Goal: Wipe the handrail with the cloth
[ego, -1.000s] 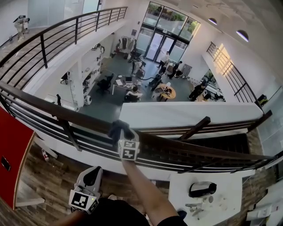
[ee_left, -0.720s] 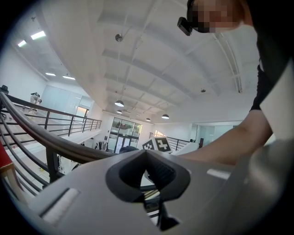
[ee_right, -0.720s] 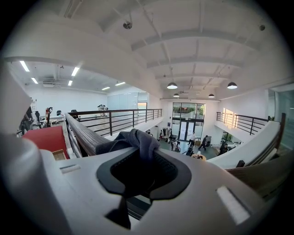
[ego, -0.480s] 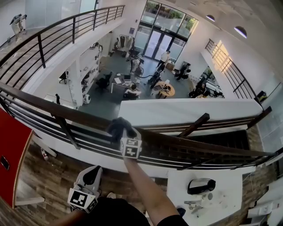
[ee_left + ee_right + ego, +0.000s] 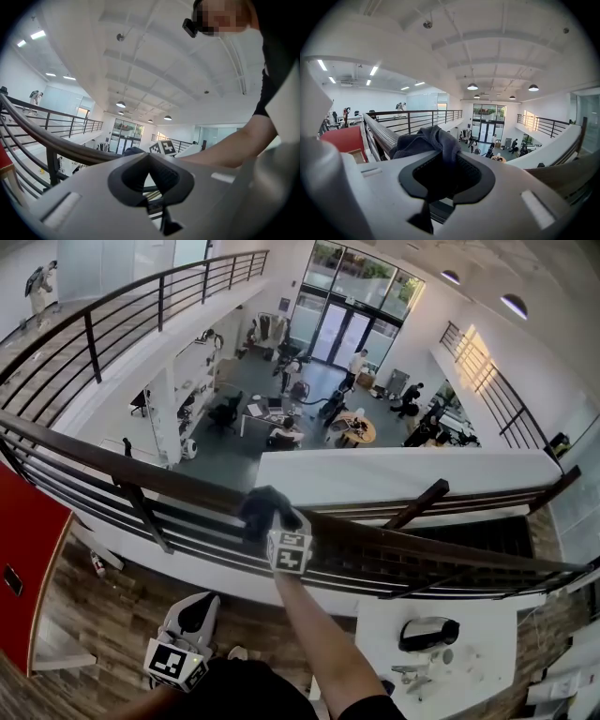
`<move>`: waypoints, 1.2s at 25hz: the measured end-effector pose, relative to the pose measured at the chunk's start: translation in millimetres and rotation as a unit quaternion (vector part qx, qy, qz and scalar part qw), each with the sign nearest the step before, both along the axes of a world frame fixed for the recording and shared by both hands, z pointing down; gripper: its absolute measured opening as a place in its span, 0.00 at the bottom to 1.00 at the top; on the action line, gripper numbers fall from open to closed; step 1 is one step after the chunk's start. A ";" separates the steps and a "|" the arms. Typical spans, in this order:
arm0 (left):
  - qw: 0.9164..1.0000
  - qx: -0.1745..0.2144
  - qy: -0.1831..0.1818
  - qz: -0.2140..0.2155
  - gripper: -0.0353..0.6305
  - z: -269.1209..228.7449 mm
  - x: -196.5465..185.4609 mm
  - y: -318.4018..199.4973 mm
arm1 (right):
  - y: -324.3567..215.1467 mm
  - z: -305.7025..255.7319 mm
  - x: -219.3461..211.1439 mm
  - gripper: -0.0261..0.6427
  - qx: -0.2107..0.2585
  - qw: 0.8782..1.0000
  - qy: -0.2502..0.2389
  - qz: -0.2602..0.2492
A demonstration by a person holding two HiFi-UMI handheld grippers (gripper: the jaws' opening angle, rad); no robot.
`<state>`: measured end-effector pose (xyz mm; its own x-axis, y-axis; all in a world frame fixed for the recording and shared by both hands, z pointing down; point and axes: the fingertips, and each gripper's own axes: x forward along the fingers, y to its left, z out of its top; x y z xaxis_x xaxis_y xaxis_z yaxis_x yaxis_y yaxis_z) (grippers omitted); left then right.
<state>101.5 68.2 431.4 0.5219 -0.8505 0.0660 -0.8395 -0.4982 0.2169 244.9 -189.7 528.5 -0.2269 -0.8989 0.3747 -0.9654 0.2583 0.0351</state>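
A dark brown handrail runs across the head view from left to right, on top of a black railing. A dark grey cloth lies bunched on the rail. My right gripper is shut on it, its marker cube just behind. In the right gripper view the cloth spills out of the jaws onto the handrail. My left gripper hangs low by the person's body, away from the rail. In the left gripper view its jaws meet with nothing between them, and the handrail passes ahead.
Beyond the railing the floor drops to an open hall with desks and people far below. A red panel stands at the left. A white table with small items is at the lower right. A slanted rail post joins the rail right of the cloth.
My right gripper and the cloth have slid a little to the right along the handrail. The left gripper has stayed in place.
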 end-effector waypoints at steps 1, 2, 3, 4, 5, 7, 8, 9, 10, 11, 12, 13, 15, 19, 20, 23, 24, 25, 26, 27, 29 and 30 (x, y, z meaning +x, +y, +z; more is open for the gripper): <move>1.000 0.001 -0.003 0.000 0.05 0.7 -0.3 0.5 | 0.0 0.3 2.7 0.15 0.000 1.000 0.001 0.001; 1.000 0.001 -0.005 0.000 0.05 2.1 -0.9 1.5 | 0.2 0.8 5.1 0.15 0.001 1.000 0.002 0.002; 1.000 0.001 -0.006 0.000 0.05 3.8 -1.5 2.8 | 0.9 1.5 7.6 0.15 0.002 1.000 0.003 0.003; 1.000 0.001 -0.007 -0.002 0.05 5.1 -1.6 4.1 | 1.8 2.0 11.1 0.15 0.003 1.000 0.004 0.005; 1.000 0.001 -0.008 -0.004 0.05 4.8 -0.5 4.9 | 2.6 1.9 15.8 0.15 0.003 1.000 0.006 0.008; 1.000 0.000 -0.012 -0.005 0.05 1.6 4.6 5.5 | 3.3 0.0 27.2 0.15 0.005 1.000 0.008 0.016; 1.000 0.002 -0.012 -0.002 0.05 0.4 7.8 6.1 | 3.6 -0.5 32.5 0.15 0.006 1.000 0.009 0.020; 1.000 0.004 -0.012 0.001 0.05 -0.2 10.9 7.2 | 4.3 -0.5 36.8 0.15 0.006 1.000 0.011 0.022; 1.000 0.008 -0.013 0.004 0.05 -0.3 13.6 8.6 | 5.0 -0.2 40.0 0.15 0.007 1.000 0.013 0.022; 1.000 0.011 -0.016 0.007 0.05 0.2 15.5 10.2 | 5.8 0.0 42.0 0.15 0.008 1.000 0.015 0.021; 1.000 0.010 -0.017 0.007 0.05 1.3 16.3 11.6 | 6.3 -0.1 43.3 0.15 0.009 1.000 0.017 0.019; 1.000 0.009 -0.016 0.004 0.05 1.9 16.3 12.2 | 6.4 -0.7 44.8 0.15 0.011 1.000 0.017 0.018; 1.000 0.009 -0.013 -0.004 0.05 1.8 14.8 11.4 | 6.3 -3.2 51.0 0.15 0.015 1.000 0.015 0.022; 1.000 0.003 -0.011 -0.017 0.05 2.1 14.2 11.7 | 9.0 -3.4 59.9 0.15 0.019 0.999 0.000 0.030; 1.000 0.002 -0.013 -0.017 0.05 2.1 15.2 12.3 | 9.7 -2.4 59.1 0.15 0.020 0.999 -0.002 0.030; 1.000 0.004 -0.024 -0.016 0.05 3.0 16.3 12.6 | 11.0 -4.0 52.4 0.15 0.023 0.999 0.006 0.026; 0.999 0.005 -0.027 -0.017 0.05 4.2 16.5 13.4 | 13.1 -7.1 50.1 0.15 0.027 0.999 0.014 0.022; 0.999 0.004 -0.027 -0.018 0.05 5.4 17.1 14.8 | 16.2 -11.5 48.0 0.15 0.035 0.999 0.020 0.017; 1.000 0.003 -0.025 -0.018 0.05 5.7 18.1 16.1 | 20.1 -17.5 44.3 0.15 0.046 0.999 0.024 0.009; 1.000 0.005 -0.019 -0.015 0.05 4.9 19.5 17.1 | 24.2 -25.1 37.6 0.15 0.058 0.998 0.027 -0.002; 1.000 0.008 -0.010 -0.007 0.05 3.3 21.7 17.9 | 32.5 -40.8 16.3 0.15 0.084 0.996 0.029 -0.032; 1.000 0.007 -0.013 -0.008 0.05 3.9 21.0 17.7 | 36.8 -46.9 3.6 0.15 0.094 0.994 0.027 -0.048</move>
<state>122.5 85.9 435.3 0.5072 -0.8592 0.0665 -0.8520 -0.4884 0.1884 248.5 -152.9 481.6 -0.2992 -0.9293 0.2165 -0.9319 0.3334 0.1430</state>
